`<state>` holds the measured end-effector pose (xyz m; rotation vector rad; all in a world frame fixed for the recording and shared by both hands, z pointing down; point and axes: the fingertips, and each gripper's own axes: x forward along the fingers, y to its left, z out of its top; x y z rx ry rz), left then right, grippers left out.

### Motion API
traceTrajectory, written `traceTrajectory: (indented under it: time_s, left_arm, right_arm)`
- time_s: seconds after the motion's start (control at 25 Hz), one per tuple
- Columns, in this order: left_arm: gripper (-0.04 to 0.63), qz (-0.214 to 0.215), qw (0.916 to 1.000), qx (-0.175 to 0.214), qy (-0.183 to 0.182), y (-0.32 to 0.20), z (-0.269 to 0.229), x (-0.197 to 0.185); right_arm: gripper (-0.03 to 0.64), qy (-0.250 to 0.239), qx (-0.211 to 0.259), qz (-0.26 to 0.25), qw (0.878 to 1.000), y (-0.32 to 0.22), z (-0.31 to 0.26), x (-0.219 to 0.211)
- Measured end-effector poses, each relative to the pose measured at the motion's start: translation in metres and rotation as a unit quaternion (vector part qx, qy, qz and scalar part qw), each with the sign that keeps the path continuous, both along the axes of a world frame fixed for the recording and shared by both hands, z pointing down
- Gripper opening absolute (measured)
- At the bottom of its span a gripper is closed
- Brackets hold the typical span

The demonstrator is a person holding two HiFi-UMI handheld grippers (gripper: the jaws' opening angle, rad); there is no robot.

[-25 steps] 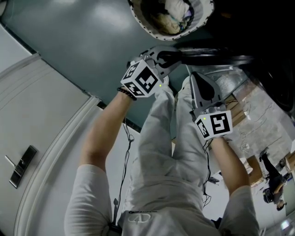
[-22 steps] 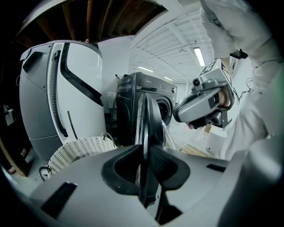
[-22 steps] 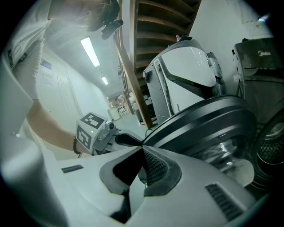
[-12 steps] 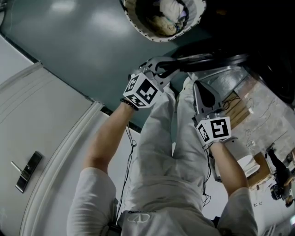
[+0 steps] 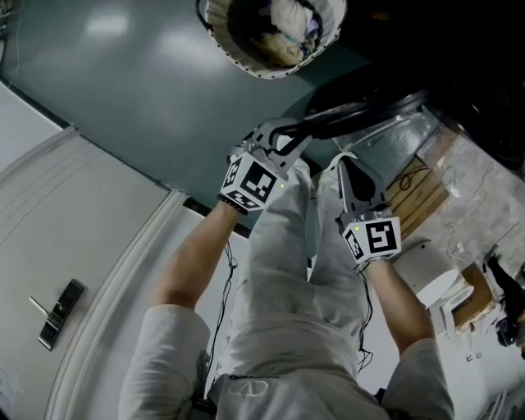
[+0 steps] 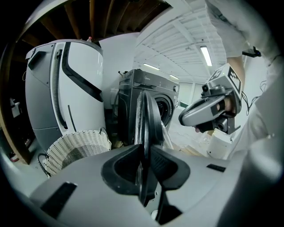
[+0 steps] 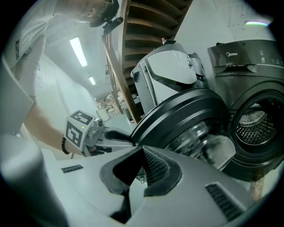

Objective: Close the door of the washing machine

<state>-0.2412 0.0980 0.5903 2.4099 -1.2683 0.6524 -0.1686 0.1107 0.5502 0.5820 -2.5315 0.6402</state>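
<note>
The door (image 6: 144, 119) of the washing machine (image 7: 248, 71) is seen standing open: a round, dark-rimmed panel with a bulging glass bowl at its centre. It is met edge-on straight ahead of the left gripper (image 6: 143, 153), whose jaws are closed partway onto its thin rim, with the ribbed pads pressed against both faces. The dark grey machine lies beyond the door from this gripper, and its drum opening (image 7: 256, 126) is uncovered. In the head view, laundry (image 5: 291, 16) is seen inside the drum.

The right gripper (image 7: 141, 150) is held just to the right of the left one, its jaws fully together with nothing between them. Its tips are placed just beneath the door's outer rim; whether they touch it cannot be judged.

Past the left side of the left gripper, a wicker basket (image 6: 75, 148) and a tall white appliance (image 6: 62, 84) are found close beside the machine, so little room is left there. Open space is seen between the door's glass face and the drum opening, ahead and to the right of the right gripper.
</note>
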Motion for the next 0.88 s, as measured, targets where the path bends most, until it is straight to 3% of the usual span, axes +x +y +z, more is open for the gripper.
traceTrajectory:
  time_s: [0.88]
  left_arm:
    - [0.072,-0.056,0.9979,-0.031,-0.006,0.03,0.0,0.065]
  right_arm:
    - [0.011,0.025,-0.008,0.048,0.998,0.024,0.023,0.088]
